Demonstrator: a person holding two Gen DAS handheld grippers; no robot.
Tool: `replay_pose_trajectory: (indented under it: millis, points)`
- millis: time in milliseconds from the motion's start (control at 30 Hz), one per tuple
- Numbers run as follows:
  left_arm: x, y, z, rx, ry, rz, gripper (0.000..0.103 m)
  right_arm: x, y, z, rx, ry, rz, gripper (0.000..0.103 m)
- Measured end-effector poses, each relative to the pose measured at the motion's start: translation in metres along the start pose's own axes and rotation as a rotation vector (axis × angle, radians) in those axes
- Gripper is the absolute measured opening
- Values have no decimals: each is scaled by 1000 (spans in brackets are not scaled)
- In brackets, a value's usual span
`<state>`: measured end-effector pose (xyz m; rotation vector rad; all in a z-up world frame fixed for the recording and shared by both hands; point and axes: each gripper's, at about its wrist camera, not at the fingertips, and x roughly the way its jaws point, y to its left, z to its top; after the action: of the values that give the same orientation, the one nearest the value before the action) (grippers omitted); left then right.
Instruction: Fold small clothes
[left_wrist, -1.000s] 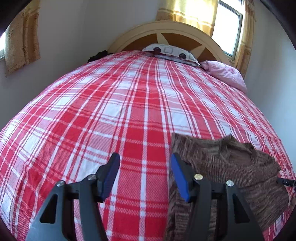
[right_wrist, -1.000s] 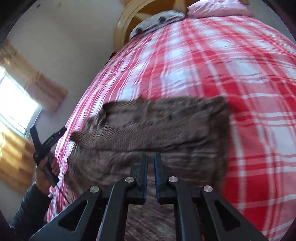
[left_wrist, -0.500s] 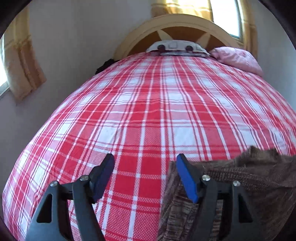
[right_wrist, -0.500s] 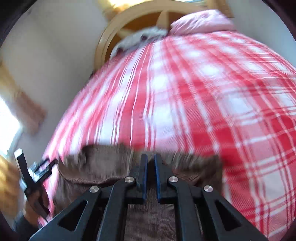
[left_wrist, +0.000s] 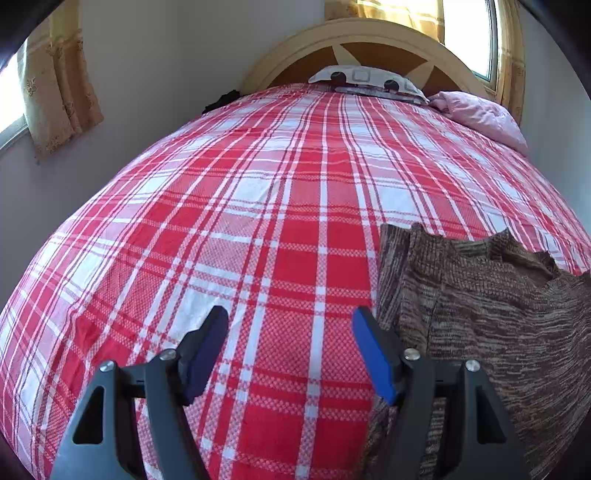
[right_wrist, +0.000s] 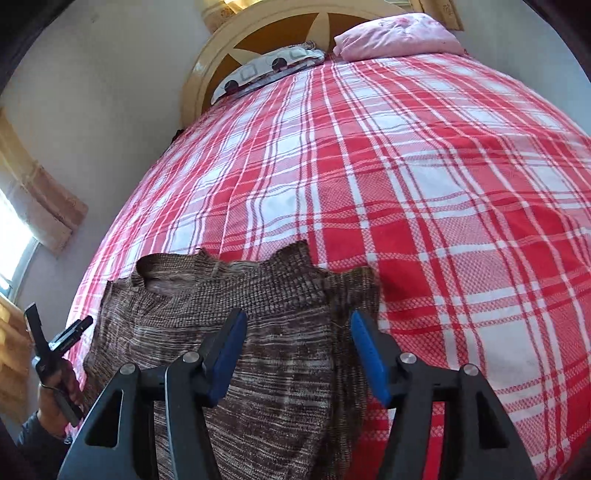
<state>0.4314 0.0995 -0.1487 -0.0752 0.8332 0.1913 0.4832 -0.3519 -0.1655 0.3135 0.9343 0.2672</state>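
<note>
Jaws of the right gripper, pinched together a second ago, are opening above the brown knit sweater, releasing the fold.

Both grippers, left gripper and right gripper: black frames, blue pads, silver screws; dark sleeve.

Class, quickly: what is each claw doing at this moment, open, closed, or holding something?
Left claw: open, holding nothing, over the plaid bedspread.
Right claw: jaws opening, above the brown knit sweater, not gripping it.
</note>
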Motion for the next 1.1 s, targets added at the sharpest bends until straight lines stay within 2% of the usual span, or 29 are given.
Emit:
replay_pose_trajectory:
  millis: [67,100,267,300,500,633,700,767,800,833,867,967,1033,1100]
  points:
    - [1,2,-3,-10,6,-1,72,8,3,0,-12,27,-32,50]
    - [2,3,-5,-15,8,-5,72,10,5,-2,-12,36,-21,39]
    - [2,6,-13,-33,22,-46,72,20,10,-9,-39,73,-76,14]
    - [1,6,-14,-34,20,-56,72,18,10,-11,-44,67,-79,5]
    - [2,4,-25,-18,52,-145,76,-11,9,-11,-39,-23,-117,3]
    - [8,7,-24,-42,76,-188,81,-5,-2,-13,-13,-7,-153,4]
    - [8,3,-24,-25,77,-192,86,3,-7,-16,15,28,-103,4]
    - [7,2,-25,-18,76,-194,87,0,-12,-17,53,6,-88,11]
    - [6,3,-26,-22,72,-198,87,-3,-15,-18,72,-2,-86,34]
    - [5,5,-26,-27,68,-203,87,-11,-16,-21,86,-17,-73,62]
    - [3,7,-28,-36,63,-211,87,-17,-14,-24,84,-29,-70,66]
    - [-4,17,-31,-81,37,-234,87,-51,8,-42,-8,-75,-6,66]
    - [-3,22,-33,-111,50,-234,90,-66,23,-56,-69,-61,54,66]
    - [-4,25,-36,-121,56,-230,90,-72,38,-77,-148,-2,61,66]
